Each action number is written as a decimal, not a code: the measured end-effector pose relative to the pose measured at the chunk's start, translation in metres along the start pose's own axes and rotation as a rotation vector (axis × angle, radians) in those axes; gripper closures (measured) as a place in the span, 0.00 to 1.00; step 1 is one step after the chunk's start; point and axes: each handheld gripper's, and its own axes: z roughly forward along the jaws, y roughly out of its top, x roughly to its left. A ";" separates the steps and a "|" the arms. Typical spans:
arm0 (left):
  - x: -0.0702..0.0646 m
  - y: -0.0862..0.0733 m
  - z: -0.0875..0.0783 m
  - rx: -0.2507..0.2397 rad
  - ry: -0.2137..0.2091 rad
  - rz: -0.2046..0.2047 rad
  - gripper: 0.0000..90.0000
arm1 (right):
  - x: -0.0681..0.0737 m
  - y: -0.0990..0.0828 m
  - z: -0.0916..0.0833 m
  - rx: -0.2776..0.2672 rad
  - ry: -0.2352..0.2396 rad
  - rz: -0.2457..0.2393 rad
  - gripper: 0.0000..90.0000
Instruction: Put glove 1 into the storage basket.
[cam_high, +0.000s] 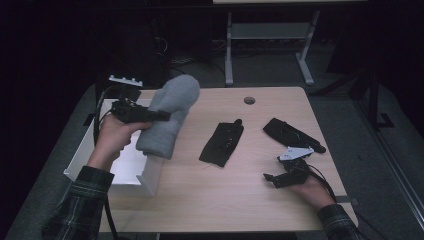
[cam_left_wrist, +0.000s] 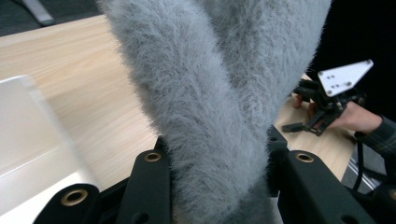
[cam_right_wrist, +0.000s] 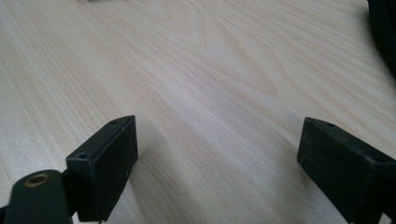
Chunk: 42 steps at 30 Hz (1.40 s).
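Grey and fuzzy, a mitten (cam_high: 170, 115) is pinched between the jaws of the left claw (cam_high: 150, 116), held up above the near corner of a white box (cam_high: 131, 167) at the worktop's (cam_high: 250, 180) left edge; its long axis runs from cuff, low and near the person, to tip, up and away. The right claw (cam_high: 280, 177) rests spread and empty, on bare wood, nearer the two black gloves (cam_high: 222, 143) lying mid-worktop. Beyond is a dark room with a desk frame (cam_high: 270, 45).
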 end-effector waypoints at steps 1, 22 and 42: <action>0.004 -0.001 -0.005 -0.002 0.006 -0.008 0.72 | 0.000 0.000 0.000 0.000 0.000 0.000 0.13; 0.082 -0.060 -0.040 0.021 0.158 -0.194 0.72 | 0.000 0.000 0.001 -0.001 -0.004 0.004 0.13; 0.134 -0.121 0.024 0.251 0.208 -0.272 0.69 | 0.000 0.000 0.001 -0.002 -0.005 0.007 0.13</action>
